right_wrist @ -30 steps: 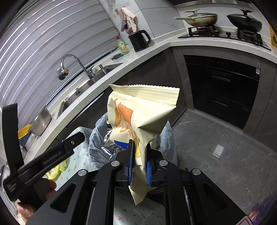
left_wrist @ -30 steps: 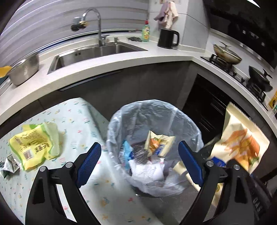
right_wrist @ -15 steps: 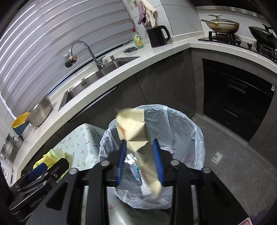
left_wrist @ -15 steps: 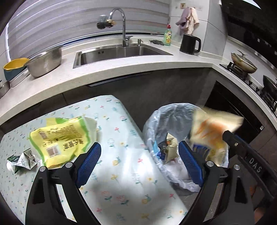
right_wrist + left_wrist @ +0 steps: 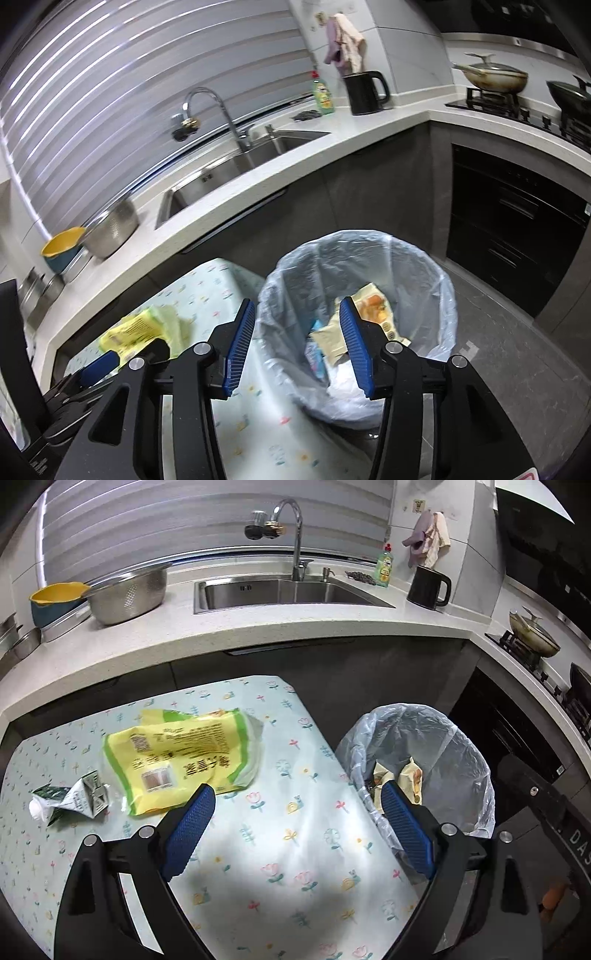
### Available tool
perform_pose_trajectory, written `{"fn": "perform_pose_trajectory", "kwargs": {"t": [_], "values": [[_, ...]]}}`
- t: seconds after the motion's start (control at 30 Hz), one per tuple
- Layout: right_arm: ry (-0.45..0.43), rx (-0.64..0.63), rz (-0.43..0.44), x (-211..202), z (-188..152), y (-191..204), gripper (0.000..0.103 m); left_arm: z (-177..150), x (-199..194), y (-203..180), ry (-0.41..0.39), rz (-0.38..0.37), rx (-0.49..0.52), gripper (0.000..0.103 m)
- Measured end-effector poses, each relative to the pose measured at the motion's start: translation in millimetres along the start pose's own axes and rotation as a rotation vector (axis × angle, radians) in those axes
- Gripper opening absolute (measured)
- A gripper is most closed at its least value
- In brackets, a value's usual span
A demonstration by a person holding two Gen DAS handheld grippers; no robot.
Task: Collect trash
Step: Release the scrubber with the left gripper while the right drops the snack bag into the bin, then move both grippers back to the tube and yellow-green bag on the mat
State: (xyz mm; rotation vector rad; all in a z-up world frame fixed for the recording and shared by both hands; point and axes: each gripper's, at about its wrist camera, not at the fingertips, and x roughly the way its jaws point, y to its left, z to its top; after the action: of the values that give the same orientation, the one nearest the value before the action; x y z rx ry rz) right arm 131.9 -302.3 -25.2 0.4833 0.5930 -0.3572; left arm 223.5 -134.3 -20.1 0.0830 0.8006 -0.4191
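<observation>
A bin lined with a clear bag (image 5: 406, 266) (image 5: 454, 753) stands beside the floral-cloth table (image 5: 288, 842). Inside it lies the cream snack bag with orange print (image 5: 373, 306) (image 5: 412, 775) among other wrappers. My right gripper (image 5: 297, 347) hangs above the bin's near rim, its jaws opening with nothing between them. On the table lie a yellow-green packet (image 5: 184, 757) (image 5: 136, 328) and a crumpled small carton (image 5: 74, 797). My left gripper (image 5: 299, 830) is open over the table's right part, empty, with the packet just beyond its left finger.
Behind the table runs a white counter (image 5: 258, 627) with a sink (image 5: 280, 594), a steel colander (image 5: 129, 594), a yellow bowl (image 5: 55, 594), a soap bottle (image 5: 384, 566) and a black kettle (image 5: 428, 587). A stove with pans (image 5: 495, 79) sits at the right. Grey floor (image 5: 517, 350) lies right of the bin.
My right gripper opened and the cream snack bag dropped from it into the bin. My left gripper swung left, away from the bin and over the table towards the yellow-green packet.
</observation>
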Motion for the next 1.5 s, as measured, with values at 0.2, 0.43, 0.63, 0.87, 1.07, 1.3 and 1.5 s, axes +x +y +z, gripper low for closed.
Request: {"fn": "perform_pose_trajectory", "kwargs": {"t": [0.2,0.43,0.63,0.87,1.07,1.3,1.5], "values": [[0.02,-0.039,0.039,-6.6,-13.3,31.1,0.049,-5.2,-15.4,32.4,-0.008,0.034,-0.042,0.087],[0.051,-0.085,0.083,-7.1,-30.8,68.3,0.049,-14.2,-30.0,73.8,-0.008,0.08,-0.099,0.087],[0.075,-0.122,0.113,-6.6,-46.4,96.3,0.049,-24.1,-40.8,113.5,0.0,0.125,-0.186,0.09],[0.105,-0.155,0.138,-2.0,-62.1,121.0,0.049,-36.8,-49.1,163.4,0.027,0.159,-0.353,0.09],[0.127,-0.168,0.15,9.1,-69.2,133.5,0.049,-45.2,-47.2,199.4,0.058,0.132,-0.543,0.09],[0.152,-0.178,0.16,30.1,-71.0,142.1,0.049,-40.5,-29.0,226.1,0.083,0.15,-0.678,0.09],[0.159,-0.195,0.183,53.5,-62.3,156.9,0.049,-31.0,-3.5,252.5,0.13,0.18,-0.803,0.09]]}}
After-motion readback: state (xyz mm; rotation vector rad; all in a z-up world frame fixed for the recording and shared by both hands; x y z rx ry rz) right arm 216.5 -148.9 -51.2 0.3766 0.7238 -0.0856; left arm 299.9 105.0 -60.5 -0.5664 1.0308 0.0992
